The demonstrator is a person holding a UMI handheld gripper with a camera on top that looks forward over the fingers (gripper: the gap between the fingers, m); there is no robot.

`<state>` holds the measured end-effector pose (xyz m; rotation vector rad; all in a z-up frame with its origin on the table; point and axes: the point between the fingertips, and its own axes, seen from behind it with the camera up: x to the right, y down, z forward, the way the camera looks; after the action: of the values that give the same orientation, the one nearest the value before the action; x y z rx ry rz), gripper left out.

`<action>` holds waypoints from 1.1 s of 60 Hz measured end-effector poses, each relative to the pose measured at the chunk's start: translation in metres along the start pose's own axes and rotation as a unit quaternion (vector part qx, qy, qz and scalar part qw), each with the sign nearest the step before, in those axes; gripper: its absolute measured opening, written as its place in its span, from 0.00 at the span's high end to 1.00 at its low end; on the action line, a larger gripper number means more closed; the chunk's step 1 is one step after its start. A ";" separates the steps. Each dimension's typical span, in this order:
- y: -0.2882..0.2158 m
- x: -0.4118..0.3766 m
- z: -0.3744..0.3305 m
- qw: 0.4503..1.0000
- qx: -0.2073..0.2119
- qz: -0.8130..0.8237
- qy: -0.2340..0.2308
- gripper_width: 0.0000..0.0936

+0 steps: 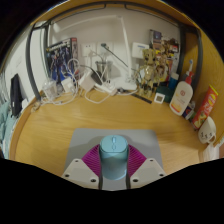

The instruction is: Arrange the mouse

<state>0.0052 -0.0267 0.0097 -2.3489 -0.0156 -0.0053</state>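
Observation:
A pale blue-grey mouse [113, 153] with a scroll wheel on top sits between my two fingers. Both magenta pads [93, 160] press on its sides, so my gripper [113, 166] is shut on it. The mouse is held over a grey mouse mat [85, 138] that lies on the wooden desk [60, 125]. The underside of the mouse is hidden, so I cannot tell whether it touches the mat.
At the back of the desk lie white cables and a power strip [98, 92]. A white bottle [181, 96], an orange packet [204, 103] and a white mug [207, 130] stand at the right. A dark object [15, 97] stands at the left.

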 end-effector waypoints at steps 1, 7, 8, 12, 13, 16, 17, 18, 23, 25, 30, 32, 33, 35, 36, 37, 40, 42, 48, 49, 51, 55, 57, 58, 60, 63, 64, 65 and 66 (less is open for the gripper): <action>0.004 0.001 0.002 1.000 -0.004 0.000 0.002 0.67; 0.022 0.002 0.011 1.000 -0.016 0.007 0.000 0.65; 0.022 0.002 0.011 1.000 -0.014 0.008 0.000 0.65; 0.024 0.003 0.010 1.000 -0.015 0.004 0.001 0.52; 0.024 0.003 0.010 1.000 -0.013 0.005 0.002 0.57; 0.025 0.003 0.010 1.000 -0.014 0.008 0.001 0.51; 0.024 0.003 0.010 1.000 -0.014 0.009 0.000 0.50; 0.025 0.003 0.010 1.000 -0.016 0.010 -0.002 0.49; 0.025 0.001 0.005 1.000 -0.026 0.014 -0.007 0.40; 0.021 0.003 -0.001 1.000 -0.022 0.017 -0.006 0.25; 0.003 0.005 -0.026 1.000 -0.006 0.017 -0.005 0.21; -0.005 0.004 -0.040 1.000 0.001 0.017 -0.009 0.21; -0.009 0.005 -0.047 1.000 0.005 0.016 -0.010 0.21; -0.017 0.006 -0.063 1.000 0.014 0.015 -0.013 0.20; -0.021 0.006 -0.071 1.000 0.018 0.014 -0.014 0.18; -0.025 0.007 -0.079 1.000 0.022 0.013 -0.014 0.15; -0.035 0.011 -0.106 0.999 0.033 0.011 -0.013 0.08; -0.042 0.011 -0.124 0.999 0.041 0.013 -0.013 0.08; -0.057 0.017 -0.178 0.997 0.069 0.013 -0.017 0.08; -0.059 0.019 -0.186 0.997 0.072 0.014 -0.017 0.08; -0.061 0.020 -0.201 0.997 0.078 0.014 -0.018 0.09; -0.067 0.023 -0.226 0.996 0.088 0.015 -0.022 0.09; -0.069 0.025 -0.236 0.995 0.094 0.020 -0.026 0.09; -0.070 0.026 -0.242 0.995 0.096 0.022 -0.028 0.09; -0.072 0.029 -0.251 0.994 0.101 0.026 -0.031 0.09; -0.074 0.032 -0.265 0.993 0.109 0.031 -0.032 0.09; -0.074 0.035 -0.268 0.993 0.111 0.031 -0.032 0.09; -0.074 0.037 -0.272 0.993 0.113 0.030 -0.031 0.09; -0.074 0.039 -0.275 0.993 0.115 0.029 -0.030 0.09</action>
<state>0.0438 -0.1705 0.2560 -2.1184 0.0210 0.0908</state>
